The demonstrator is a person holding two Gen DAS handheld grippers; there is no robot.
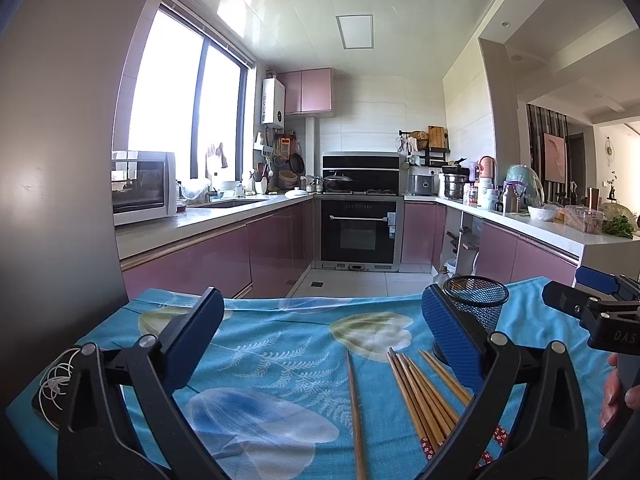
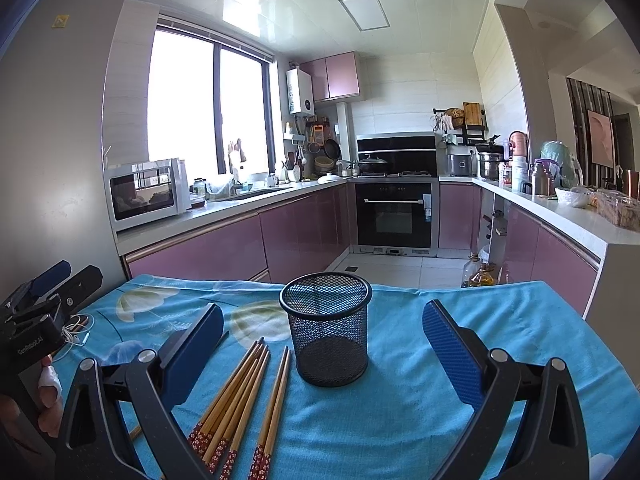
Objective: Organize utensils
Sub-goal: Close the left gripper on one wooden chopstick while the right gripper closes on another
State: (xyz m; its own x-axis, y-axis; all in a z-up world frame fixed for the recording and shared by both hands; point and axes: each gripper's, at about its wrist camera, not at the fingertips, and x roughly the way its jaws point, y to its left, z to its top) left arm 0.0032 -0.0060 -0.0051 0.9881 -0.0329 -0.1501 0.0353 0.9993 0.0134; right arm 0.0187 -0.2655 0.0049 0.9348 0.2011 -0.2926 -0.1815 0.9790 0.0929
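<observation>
Several wooden chopsticks (image 1: 424, 392) with red patterned ends lie in a loose bunch on the blue floral cloth; one single chopstick (image 1: 355, 412) lies apart to their left. An empty black mesh cup (image 2: 326, 330) stands upright just beyond them, partly hidden behind my finger in the left wrist view (image 1: 476, 308). My left gripper (image 1: 324, 332) is open above the cloth, its fingers spanning the chopsticks. My right gripper (image 2: 324, 340) is open, with the mesh cup between its fingers and the chopsticks (image 2: 240, 396) by the left finger.
A coiled white cable (image 1: 60, 376) lies at the cloth's left edge. The table's far edge (image 2: 400, 286) drops to the kitchen floor. Pink cabinets, an oven (image 2: 394, 216) and cluttered counters stand beyond. A hand (image 1: 616, 392) holds the right gripper at the right.
</observation>
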